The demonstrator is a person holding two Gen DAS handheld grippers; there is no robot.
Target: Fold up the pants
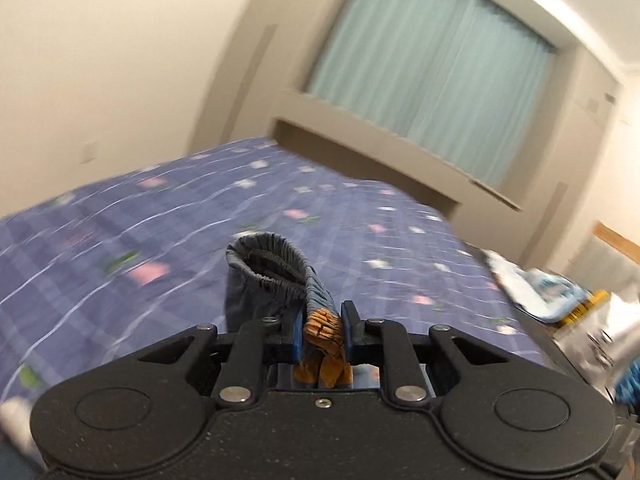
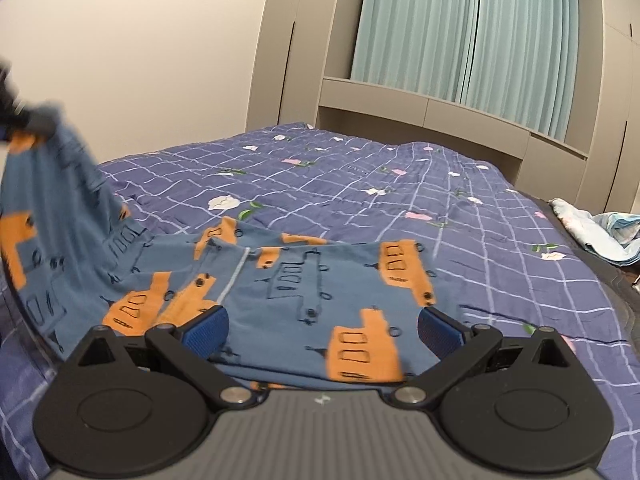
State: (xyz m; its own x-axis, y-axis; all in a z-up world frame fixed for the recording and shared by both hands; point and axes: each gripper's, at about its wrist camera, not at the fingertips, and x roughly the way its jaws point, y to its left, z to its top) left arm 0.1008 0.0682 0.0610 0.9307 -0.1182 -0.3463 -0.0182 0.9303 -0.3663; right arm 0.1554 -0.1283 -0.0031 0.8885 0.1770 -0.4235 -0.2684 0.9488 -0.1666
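Note:
The pants (image 2: 304, 280) are blue with orange truck prints and lie on the bed in the right wrist view. My right gripper (image 2: 322, 330) is open, its blue pads on either side of the fabric just above it. My left gripper (image 1: 322, 334) is shut on the pants' elastic waistband (image 1: 276, 268) and holds it lifted above the bed. In the right wrist view the left gripper (image 2: 12, 120) shows blurred at the far left, with the pants hanging from it down to the bed.
The bed has a purple checked cover (image 2: 360, 176) with flowers. A grey headboard cabinet (image 2: 420, 108) and teal curtains (image 2: 472, 28) stand behind it. A pale folded cloth (image 2: 592, 232) lies at the bed's right edge.

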